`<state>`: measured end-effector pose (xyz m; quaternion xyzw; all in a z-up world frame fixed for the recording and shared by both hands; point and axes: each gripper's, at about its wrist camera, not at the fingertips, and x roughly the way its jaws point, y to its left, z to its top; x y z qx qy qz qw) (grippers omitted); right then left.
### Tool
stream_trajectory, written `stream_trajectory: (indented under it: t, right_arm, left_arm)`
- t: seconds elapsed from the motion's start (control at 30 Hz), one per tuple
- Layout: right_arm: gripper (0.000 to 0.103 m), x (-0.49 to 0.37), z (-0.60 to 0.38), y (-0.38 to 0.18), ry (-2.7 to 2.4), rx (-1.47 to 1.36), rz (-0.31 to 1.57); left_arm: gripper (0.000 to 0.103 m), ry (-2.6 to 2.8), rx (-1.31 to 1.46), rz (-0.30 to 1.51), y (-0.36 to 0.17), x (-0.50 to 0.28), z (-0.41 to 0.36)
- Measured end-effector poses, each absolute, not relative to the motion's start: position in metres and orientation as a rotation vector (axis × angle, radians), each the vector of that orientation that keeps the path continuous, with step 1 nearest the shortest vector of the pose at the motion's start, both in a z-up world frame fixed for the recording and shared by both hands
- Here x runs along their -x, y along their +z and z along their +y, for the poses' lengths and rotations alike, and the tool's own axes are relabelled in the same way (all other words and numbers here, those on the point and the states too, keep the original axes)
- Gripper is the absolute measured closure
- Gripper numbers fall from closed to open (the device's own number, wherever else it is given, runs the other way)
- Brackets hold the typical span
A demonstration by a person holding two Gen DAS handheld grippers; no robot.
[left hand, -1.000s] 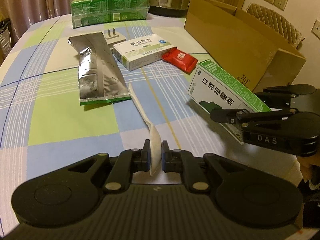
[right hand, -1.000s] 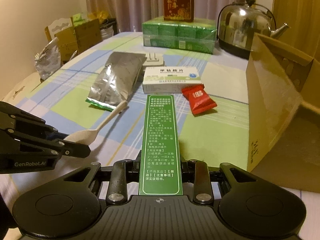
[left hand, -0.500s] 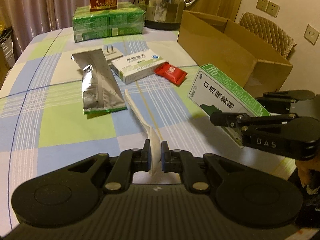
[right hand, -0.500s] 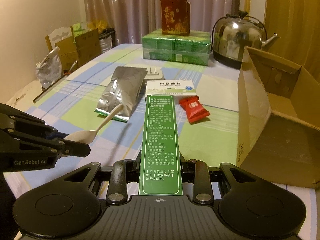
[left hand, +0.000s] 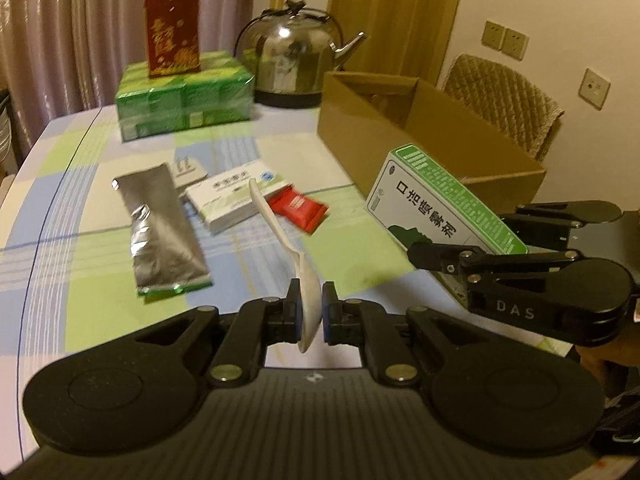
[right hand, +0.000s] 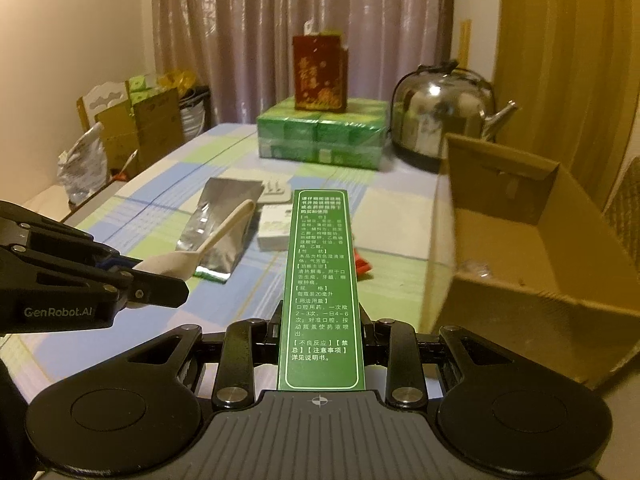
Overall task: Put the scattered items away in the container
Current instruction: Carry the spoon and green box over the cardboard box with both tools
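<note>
Left wrist view shows the left gripper point(left hand: 307, 309) clenched on a white spoon point(left hand: 288, 248) and the right gripper point(right hand: 320, 334) grasping a green box point(right hand: 320, 292), the cardboard box point(right hand: 520, 240) right of both; the thinly pinched spoon could slip.

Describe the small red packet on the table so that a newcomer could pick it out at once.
Start at the open brown cardboard box on the checked tablecloth. Beside its near corner lies a white medicine carton, and touching that carton's box-side end is the small red foil packet, the only red thing lying flat.
</note>
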<state>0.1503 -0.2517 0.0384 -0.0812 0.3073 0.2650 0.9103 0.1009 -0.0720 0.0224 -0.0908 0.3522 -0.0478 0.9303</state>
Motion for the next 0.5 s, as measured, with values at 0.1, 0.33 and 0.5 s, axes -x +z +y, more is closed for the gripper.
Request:
stream_trajectory:
  t: [0.1, 0.33, 0.5]
  right_arm:
    - [0.076, -0.150, -0.261, 0.046, 0.530, 0.164, 0.618]
    - [0.076, -0.153, -0.283, 0.064, 0.489, 0.150, 0.577]
    - [0.076, -0.160, -0.302, 0.076, 0.457, 0.135, 0.553]
  left_arm:
    - [0.097, -0.114, 0.179, 0.705, 0.031, -0.104, -0.081]
    - [0.097, -0.152, 0.157, 0.675, 0.051, -0.116, -0.104]
    - [0.097, -0.175, 0.141, 0.661, 0.062, -0.126, -0.119]
